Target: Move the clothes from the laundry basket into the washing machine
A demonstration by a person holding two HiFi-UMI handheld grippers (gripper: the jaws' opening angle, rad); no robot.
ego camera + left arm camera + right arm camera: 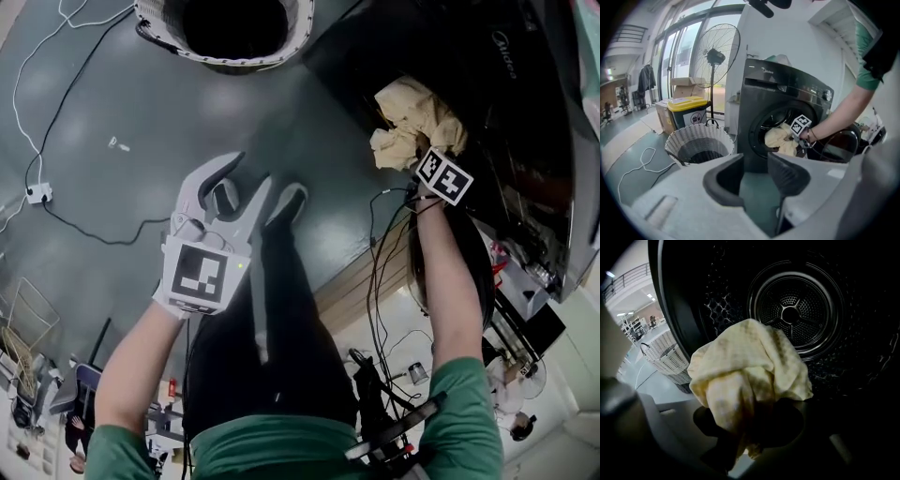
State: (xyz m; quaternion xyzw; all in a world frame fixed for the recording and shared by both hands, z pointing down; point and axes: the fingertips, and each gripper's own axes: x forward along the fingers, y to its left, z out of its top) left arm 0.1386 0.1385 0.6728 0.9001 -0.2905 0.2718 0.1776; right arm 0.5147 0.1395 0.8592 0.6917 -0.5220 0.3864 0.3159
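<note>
Our right gripper has its fingers clamped on a pale yellow cloth, which bunches over them and hangs a tail below. In the head view the cloth sits at 2 o'clock, right at the mouth of the washing machine. The right gripper view looks straight into the dark drum. Our left gripper hangs over the floor near centre, fingers apart and holding nothing. The laundry basket stands at 12 o'clock, and its inside is too dark to show whether more clothes remain.

We judge the main risk to be letting go too soon. The cloth looks barely past the door rim, so an early release could drop it onto the floor. The hanging tail could also catch on the door seal, or cling to the fingers when they open. The cables trailing from our right wrist could snag on the door.
</note>
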